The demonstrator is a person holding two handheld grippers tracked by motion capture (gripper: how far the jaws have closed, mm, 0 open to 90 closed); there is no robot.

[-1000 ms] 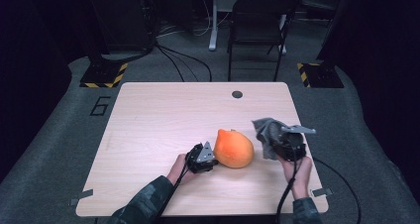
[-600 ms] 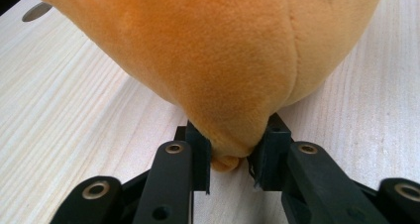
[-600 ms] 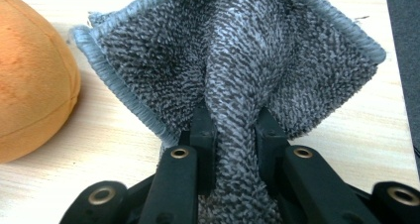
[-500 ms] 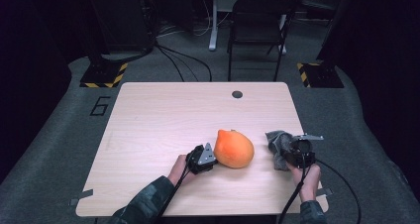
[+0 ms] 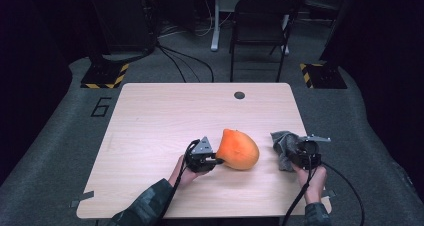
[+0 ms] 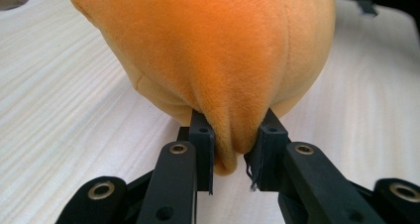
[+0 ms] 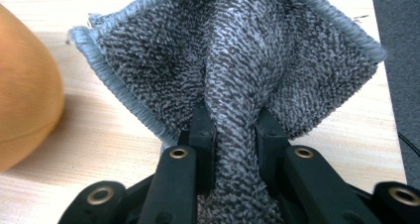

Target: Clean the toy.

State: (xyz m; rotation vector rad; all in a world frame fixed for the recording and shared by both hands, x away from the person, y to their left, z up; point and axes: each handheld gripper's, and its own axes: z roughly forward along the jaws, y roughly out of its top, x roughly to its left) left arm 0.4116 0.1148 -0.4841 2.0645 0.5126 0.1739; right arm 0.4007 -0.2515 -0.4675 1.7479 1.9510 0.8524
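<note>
An orange plush toy [image 5: 240, 150] lies on the wooden table [image 5: 165, 116] near its front middle. My left gripper [image 5: 218, 160] reaches it from the left. Its jaws have just been closing and now pinch a fold of the orange plush [image 6: 208, 50] between them [image 6: 233, 135]. To the right, a grey knitted cloth [image 5: 282, 143] is bunched at the table's right edge. My right gripper [image 5: 291, 155] is shut on a ridge of that grey cloth [image 7: 233, 50], which fans out beyond the jaws [image 7: 235, 122]. The orange toy [image 7: 25, 100] sits just left of the cloth.
A small dark round hole [image 5: 239, 95] marks the far side of the table. A black chair [image 5: 260, 16] stands behind the table, with yellow-and-black striped bases [image 5: 105, 76] on the floor either side. The table's right edge is close to my right hand.
My right gripper has carried the grey cloth toward the near right of the table. The left gripper stays at the orange toy, which has barely shifted.
</note>
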